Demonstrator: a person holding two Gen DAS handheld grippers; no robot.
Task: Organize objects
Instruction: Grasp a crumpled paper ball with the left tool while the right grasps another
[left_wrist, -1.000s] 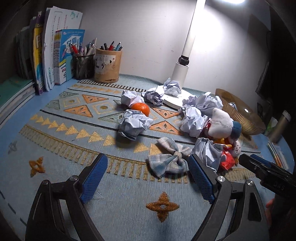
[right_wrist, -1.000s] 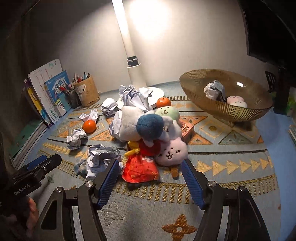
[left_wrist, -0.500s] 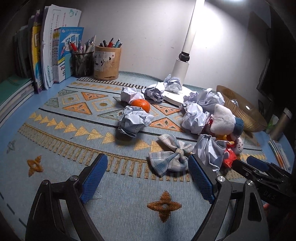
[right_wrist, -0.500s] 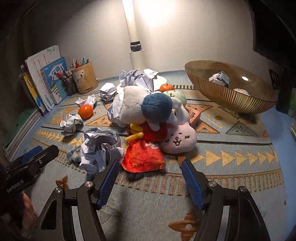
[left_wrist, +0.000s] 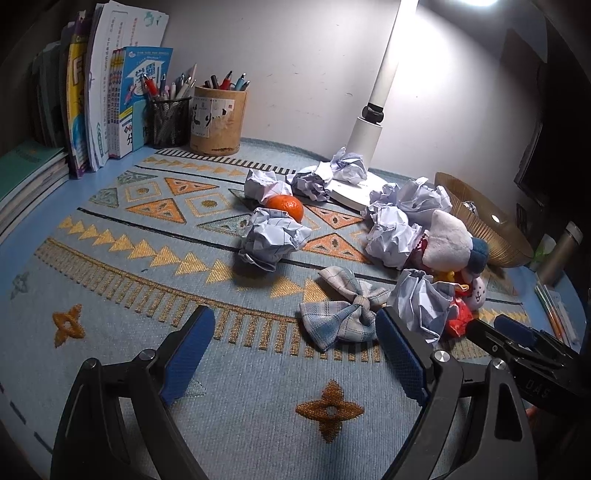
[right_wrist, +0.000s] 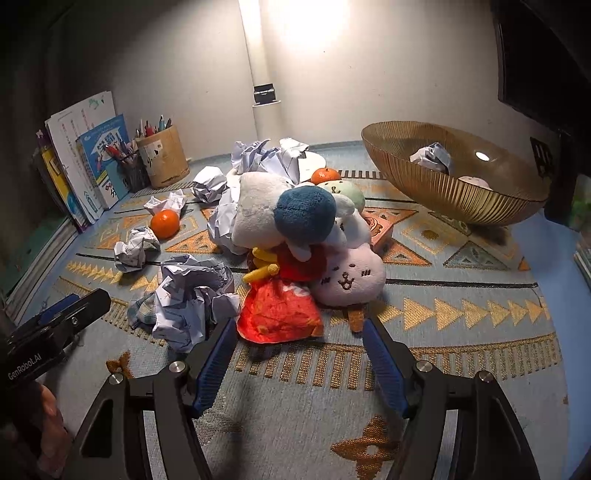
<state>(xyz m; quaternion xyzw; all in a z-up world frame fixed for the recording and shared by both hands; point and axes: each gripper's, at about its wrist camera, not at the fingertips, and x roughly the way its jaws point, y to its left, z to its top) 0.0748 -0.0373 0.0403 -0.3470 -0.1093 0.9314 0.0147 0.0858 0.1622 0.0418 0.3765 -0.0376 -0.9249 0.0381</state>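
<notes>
Both low wrist views share the toy pile (right_wrist: 295, 236).

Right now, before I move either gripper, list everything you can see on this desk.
paper balls: several, white-blue, scattered mid-mat; one in the bowl
oranges: two, orange, among the paper
plaid bow: one, blue-grey, by left gripper
plush toys: a pile, white, blue, pink, red, mat centre
bowl: one, gold, far right
pen holders: two, tan and black mesh, back left
books: a row, back left
lamp: one, white, rear
left gripper: open
right gripper: open
</notes>
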